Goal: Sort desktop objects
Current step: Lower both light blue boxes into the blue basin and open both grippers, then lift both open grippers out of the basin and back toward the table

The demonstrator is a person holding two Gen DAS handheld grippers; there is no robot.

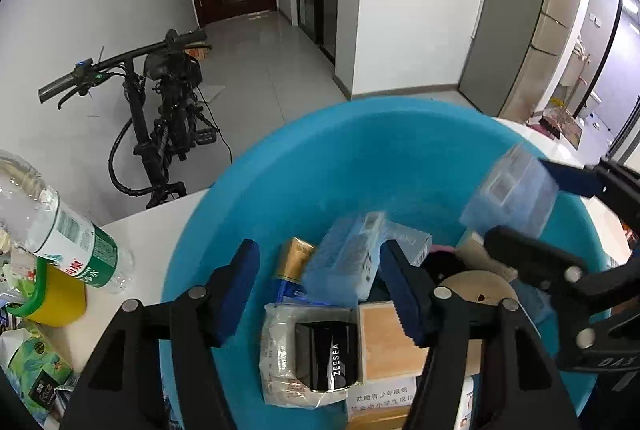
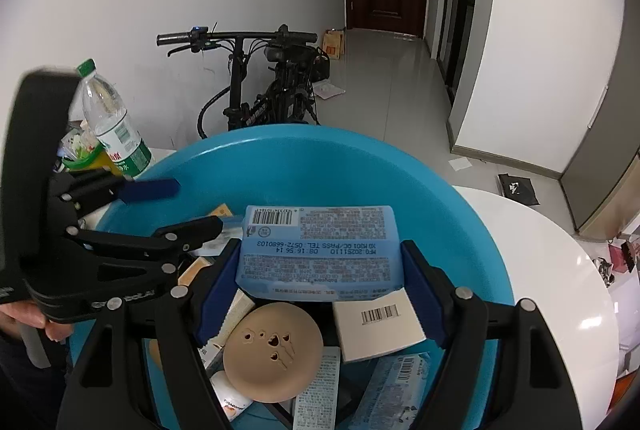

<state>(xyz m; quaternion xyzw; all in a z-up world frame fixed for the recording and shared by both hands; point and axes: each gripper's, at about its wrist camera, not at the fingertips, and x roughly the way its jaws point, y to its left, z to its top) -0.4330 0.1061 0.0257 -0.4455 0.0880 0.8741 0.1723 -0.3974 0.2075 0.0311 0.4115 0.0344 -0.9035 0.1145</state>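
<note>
A blue plastic basin [image 1: 304,166] [image 2: 304,158] on a white table holds several small items: a black ZEESEA box [image 1: 326,354], a gold box [image 1: 294,258], a blue wipes pack [image 1: 344,258], a tan round compact [image 2: 272,350] and a white barcoded box [image 2: 378,318]. My right gripper [image 2: 320,270] is shut on another blue wipes pack [image 2: 320,250], held above the basin; the pack also shows in the left wrist view [image 1: 510,190]. My left gripper [image 1: 320,286] is open and empty over the basin's contents.
A water bottle [image 1: 60,230] [image 2: 116,126] and a yellow-green cup [image 1: 56,294] stand left of the basin beside snack packets [image 1: 32,366]. A black folding bike [image 2: 260,86] stands on the floor behind. The white table [image 2: 552,270] extends to the right.
</note>
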